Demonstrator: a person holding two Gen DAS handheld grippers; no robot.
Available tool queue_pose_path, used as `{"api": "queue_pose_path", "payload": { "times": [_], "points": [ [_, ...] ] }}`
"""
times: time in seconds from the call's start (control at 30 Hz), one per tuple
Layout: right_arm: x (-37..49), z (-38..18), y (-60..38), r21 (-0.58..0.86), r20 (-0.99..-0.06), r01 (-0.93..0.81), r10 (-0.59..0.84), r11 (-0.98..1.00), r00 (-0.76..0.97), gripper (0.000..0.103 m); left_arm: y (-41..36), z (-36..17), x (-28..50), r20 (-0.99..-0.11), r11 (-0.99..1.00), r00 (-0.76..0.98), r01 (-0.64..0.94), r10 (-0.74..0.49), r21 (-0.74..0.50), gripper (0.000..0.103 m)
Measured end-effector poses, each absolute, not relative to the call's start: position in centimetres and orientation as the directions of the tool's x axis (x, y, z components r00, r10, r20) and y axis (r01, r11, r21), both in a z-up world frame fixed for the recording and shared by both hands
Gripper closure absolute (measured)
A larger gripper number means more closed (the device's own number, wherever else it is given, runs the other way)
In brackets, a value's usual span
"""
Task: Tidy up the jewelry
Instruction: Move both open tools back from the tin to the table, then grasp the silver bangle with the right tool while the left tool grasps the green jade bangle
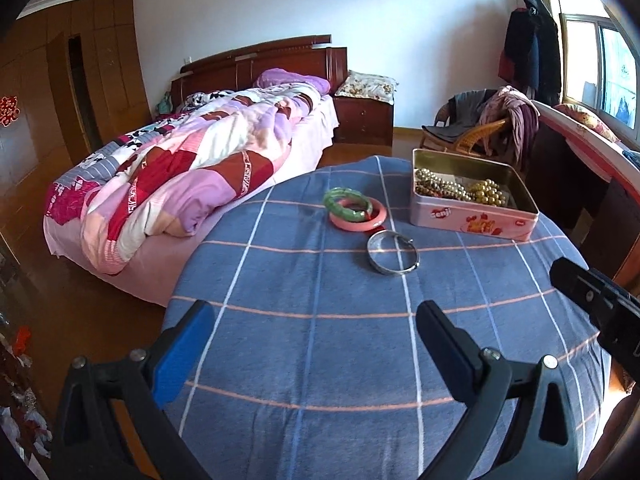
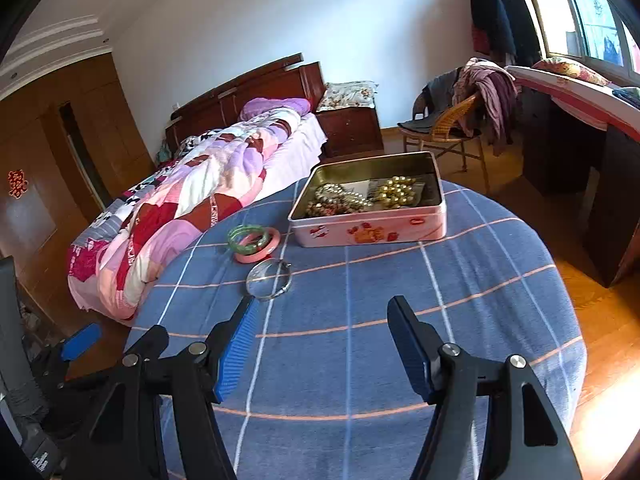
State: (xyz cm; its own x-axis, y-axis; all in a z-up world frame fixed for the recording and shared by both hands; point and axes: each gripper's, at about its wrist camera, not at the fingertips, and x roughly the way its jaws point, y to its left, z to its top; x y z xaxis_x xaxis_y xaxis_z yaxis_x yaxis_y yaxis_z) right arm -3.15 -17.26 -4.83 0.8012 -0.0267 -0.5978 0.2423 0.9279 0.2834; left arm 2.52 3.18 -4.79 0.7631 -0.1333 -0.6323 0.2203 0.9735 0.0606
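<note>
A pink tin [image 1: 472, 222] [image 2: 368, 234] stands open at the far side of the round table with its blue checked cloth [image 1: 280, 280] [image 2: 500, 280]. Gold bead necklaces [image 1: 460, 191] [image 2: 360, 196] lie inside it. Left of the tin a green bangle [image 1: 331, 200] [image 2: 232, 238] rests on a pink bangle [image 1: 378, 220] [image 2: 256, 257]. A silver bangle [image 1: 390, 273] [image 2: 268, 297] lies just in front of them. My left gripper [image 1: 316, 308] hovers open and empty over the near cloth. My right gripper [image 2: 322, 302] is open and empty too, its left fingertip close to the silver bangle.
A bed [image 1: 180, 184] with a patchwork quilt runs along the table's left. A wicker chair [image 2: 452, 124] draped with clothes stands beyond the tin. A dark desk [image 2: 580, 152] is under the window at right. Wooden floor surrounds the table.
</note>
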Motion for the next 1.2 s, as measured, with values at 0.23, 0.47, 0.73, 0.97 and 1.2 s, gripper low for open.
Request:
{"api": "queue_pose_path", "payload": {
  "times": [0.23,0.47,0.73,0.97,1.2],
  "points": [
    [-3.1,-4.5,-16.3,0.273,-0.591,0.217,-0.015,0.937,0.807,0.036,4.0,-4.9,2.7,-0.631,0.976,0.763,0.213,-0.139,0.042,0.0],
    [-2.7,-4.8,-15.7,0.244,-0.591,0.197,-0.016,0.95,0.806,0.036,4.6,-5.2,3.1,-0.625,0.977,0.766,0.21,-0.152,0.02,0.0],
    [-1.3,-6.7,-15.4,0.232,-0.626,0.179,0.005,0.956,0.78,0.037,5.8,-7.8,4.1,-0.676,0.977,0.718,0.212,-0.164,-0.012,0.0],
    [3.7,-8.0,-15.3,0.22,-0.656,0.135,0.045,0.966,0.753,0.046,6.3,-8.6,5.8,-0.688,0.977,0.708,0.212,-0.161,-0.011,0.001],
    [11.9,-11.1,-14.8,0.199,-0.73,0.119,0.066,0.973,0.68,0.059,7.0,-8.5,9.1,-0.688,0.979,0.708,0.205,-0.159,-0.014,0.001]
  ]
}}
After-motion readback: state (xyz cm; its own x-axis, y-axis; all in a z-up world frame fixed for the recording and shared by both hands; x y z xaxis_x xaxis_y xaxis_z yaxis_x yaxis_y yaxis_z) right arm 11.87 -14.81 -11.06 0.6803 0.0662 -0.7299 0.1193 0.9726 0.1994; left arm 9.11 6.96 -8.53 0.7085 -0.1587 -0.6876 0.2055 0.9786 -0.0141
